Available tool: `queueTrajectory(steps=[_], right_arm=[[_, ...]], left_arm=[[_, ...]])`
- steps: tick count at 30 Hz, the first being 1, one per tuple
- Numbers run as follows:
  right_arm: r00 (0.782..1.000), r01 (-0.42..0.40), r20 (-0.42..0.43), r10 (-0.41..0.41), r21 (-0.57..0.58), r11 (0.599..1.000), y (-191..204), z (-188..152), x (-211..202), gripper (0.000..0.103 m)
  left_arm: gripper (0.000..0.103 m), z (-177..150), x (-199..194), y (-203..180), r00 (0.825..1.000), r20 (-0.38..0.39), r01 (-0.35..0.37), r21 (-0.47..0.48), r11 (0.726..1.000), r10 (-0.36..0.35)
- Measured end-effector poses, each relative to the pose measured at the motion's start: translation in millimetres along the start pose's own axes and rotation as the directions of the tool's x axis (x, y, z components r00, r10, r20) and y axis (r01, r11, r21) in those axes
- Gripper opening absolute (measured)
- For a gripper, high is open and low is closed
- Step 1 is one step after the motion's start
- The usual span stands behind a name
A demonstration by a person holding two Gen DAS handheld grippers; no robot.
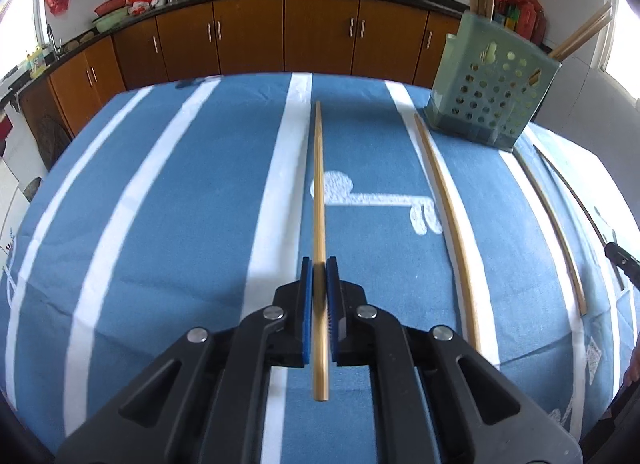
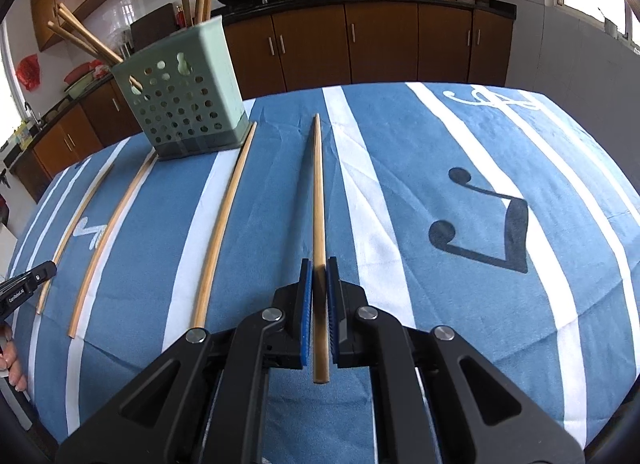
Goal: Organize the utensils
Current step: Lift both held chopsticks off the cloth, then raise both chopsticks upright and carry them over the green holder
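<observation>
My left gripper (image 1: 319,264) is shut on a wooden chopstick (image 1: 318,184) that points straight ahead above the blue striped cloth. My right gripper (image 2: 319,264) is shut on another wooden chopstick (image 2: 318,192), also pointing ahead. A pale green perforated utensil holder (image 1: 490,92) stands at the far right of the table in the left wrist view and at the far left in the right wrist view (image 2: 184,100), with several chopsticks standing in it. Loose chopsticks (image 2: 224,220) lie on the cloth between the two grippers; one also shows in the left wrist view (image 1: 448,216).
The table is covered by a blue cloth with white stripes (image 1: 180,204). Brown kitchen cabinets (image 1: 280,32) and a dark counter with woks run behind the table. The other gripper's tip shows at the edge of each view (image 2: 28,284).
</observation>
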State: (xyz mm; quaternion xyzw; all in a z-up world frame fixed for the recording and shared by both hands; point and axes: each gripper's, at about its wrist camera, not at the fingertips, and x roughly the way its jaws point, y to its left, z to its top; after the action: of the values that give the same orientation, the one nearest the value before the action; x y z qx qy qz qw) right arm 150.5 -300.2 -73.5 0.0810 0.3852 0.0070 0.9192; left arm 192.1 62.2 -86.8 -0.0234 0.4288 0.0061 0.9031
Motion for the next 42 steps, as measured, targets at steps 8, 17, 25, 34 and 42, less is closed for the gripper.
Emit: queueTrajectory(steps=[8, 17, 25, 34, 42], right_arm=[[0.988, -0.005, 0.157, 0.003, 0.013, 1.000, -2.7, 34.7, -44.5, 0.008], [0.965, -0.032, 0.260, 0.029, 0.005, 0.999, 1.2, 55.9, -74.1, 0.008], [0.957, -0.037, 0.287, 0.035, 0.003, 0.999, 1.6, 60.9, -79.2, 0.008], [0.946, -0.053, 0.320, 0.055, -0.014, 0.998, 7.0, 72.1, -87.2, 0.008], [0.894, -0.118, 0.424, 0.142, -0.082, 0.990, 32.6, 101.6, -124.0, 0.008]], left_arm=[[0.008, 29.3, -55.1, 3.3, 0.988, 0.155, 0.010, 0.003, 1.000, -0.010], [0.007, 60.6, -103.8, -1.7, 0.954, 0.299, 0.031, 0.006, 0.999, -0.032], [0.007, 70.7, -117.6, -6.6, 0.940, 0.339, 0.041, 0.026, 0.999, -0.047], [0.007, 78.2, -126.7, -9.5, 0.935, 0.348, 0.059, 0.041, 0.997, -0.070], [0.007, 104.3, -163.3, -33.1, 0.894, 0.414, 0.145, 0.094, 0.985, -0.171]])
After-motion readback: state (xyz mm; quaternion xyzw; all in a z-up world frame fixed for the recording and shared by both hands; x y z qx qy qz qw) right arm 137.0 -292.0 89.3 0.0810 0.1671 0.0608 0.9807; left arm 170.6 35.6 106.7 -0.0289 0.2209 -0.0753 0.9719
